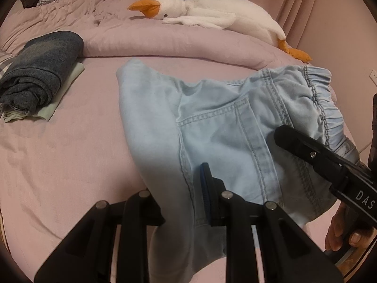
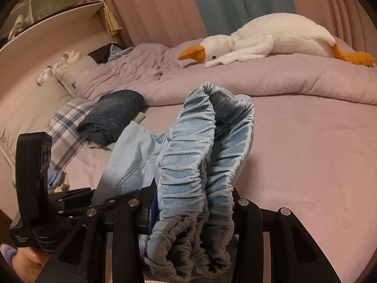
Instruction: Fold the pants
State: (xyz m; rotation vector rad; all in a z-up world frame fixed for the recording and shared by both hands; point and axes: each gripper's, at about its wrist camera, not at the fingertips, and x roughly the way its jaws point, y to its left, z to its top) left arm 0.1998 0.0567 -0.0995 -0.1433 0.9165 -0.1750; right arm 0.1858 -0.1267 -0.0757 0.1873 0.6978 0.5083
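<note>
Light blue denim pants [image 1: 223, 129] hang between both grippers over the pink bed sheet [image 1: 59, 165], back pocket facing me in the left wrist view. My left gripper [image 1: 179, 195] is shut on the fabric near the seat seam, and the legs drop below it out of sight. My right gripper [image 2: 193, 207] is shut on the bunched elastic waistband [image 2: 188, 160], which folds over its jaws. One black finger [image 1: 306, 151] of the right gripper lies against the waistband side, with a hand [image 1: 341, 231] on the handle below.
Folded dark jeans [image 1: 44, 70] sit on a pale green cloth [image 1: 66, 87] at the left, beside a plaid pillow [image 2: 68, 127]. A rolled pink duvet [image 1: 188, 44] crosses the back, with a white plush goose [image 1: 212, 11] on it. Curtains hang behind.
</note>
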